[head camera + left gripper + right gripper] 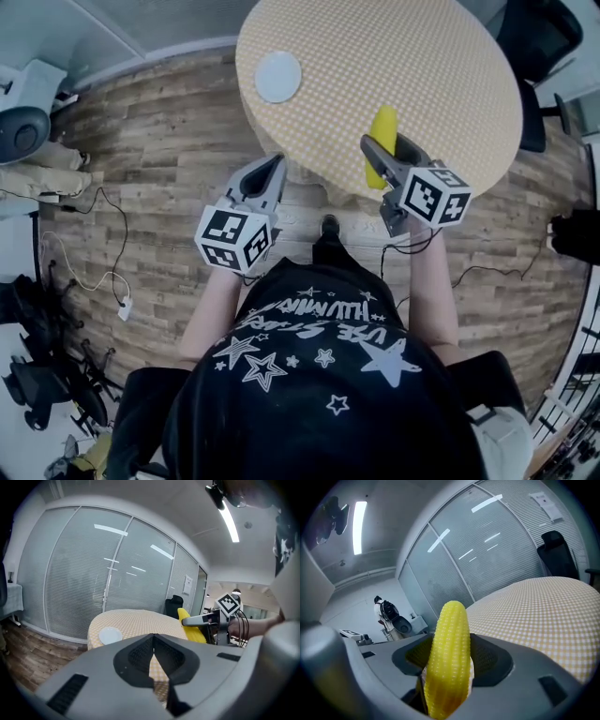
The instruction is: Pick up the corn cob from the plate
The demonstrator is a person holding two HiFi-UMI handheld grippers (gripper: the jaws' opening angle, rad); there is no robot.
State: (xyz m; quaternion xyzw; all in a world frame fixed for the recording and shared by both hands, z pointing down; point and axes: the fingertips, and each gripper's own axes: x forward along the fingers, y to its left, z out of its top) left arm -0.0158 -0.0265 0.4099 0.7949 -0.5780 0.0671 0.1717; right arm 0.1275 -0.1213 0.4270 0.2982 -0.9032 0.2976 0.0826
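My right gripper (386, 150) is shut on the yellow corn cob (381, 141), held above the near edge of the round checkered table (412, 56). In the right gripper view the corn cob (449, 658) stands upright between the jaws, its tip sticking out past them. The small white plate (278, 76) lies bare on the table's left side, also seen as the plate (110, 635) in the left gripper view. My left gripper (265, 175) hangs just off the table's near edge, shut with nothing in it. The left gripper view shows the corn cob (192, 627) in the right gripper (206, 620).
A black office chair (534, 37) stands beyond the table at the right. Cables (103, 272) trail over the wooden floor at the left, near grey equipment (23, 122). Glass partition walls (93, 573) with blinds close off the far side. A person (383, 613) stands far off.
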